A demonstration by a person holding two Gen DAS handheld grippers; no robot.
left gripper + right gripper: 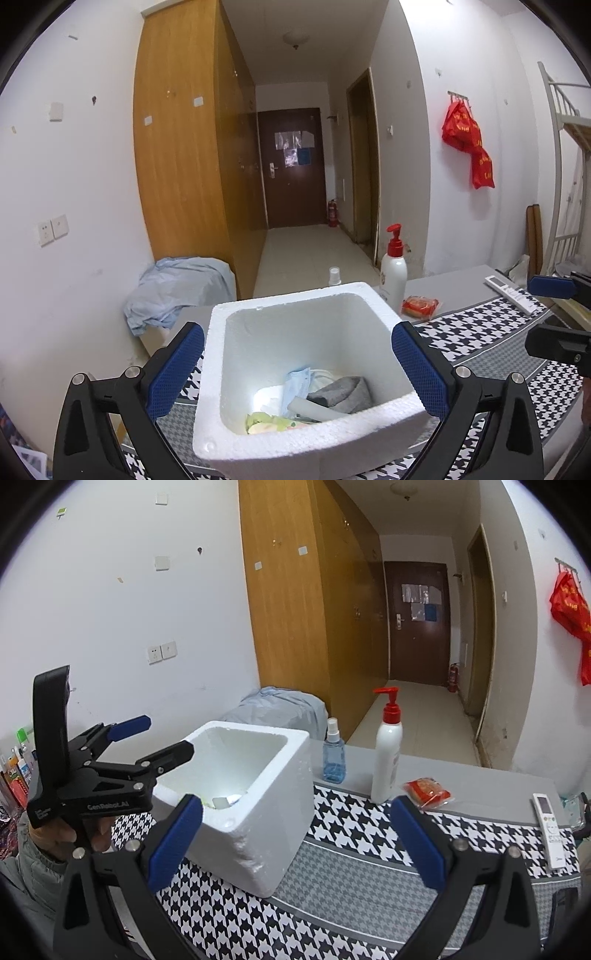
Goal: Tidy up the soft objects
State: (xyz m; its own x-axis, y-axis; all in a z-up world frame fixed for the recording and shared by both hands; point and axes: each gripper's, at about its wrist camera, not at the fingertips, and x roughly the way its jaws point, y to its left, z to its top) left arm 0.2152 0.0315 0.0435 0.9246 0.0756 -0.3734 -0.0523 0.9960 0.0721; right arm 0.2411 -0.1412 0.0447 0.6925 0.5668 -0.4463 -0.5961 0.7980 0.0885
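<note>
Hanging over the white foam box (303, 332), the left gripper (297, 373) has its blue pads spread wide apart, holding nothing. Down in the box lie a grey cloth (341, 397), a blue face mask (297, 386) and something yellow-green (267, 422). The right gripper (295, 843) is wide apart too, empty, above the black-and-white cloth (351, 823). Past the box stand a pump bottle (387, 753) and a blue spray bottle (333, 755). A red packet (427, 792) and a remote (550, 830) lie off to the right.
</note>
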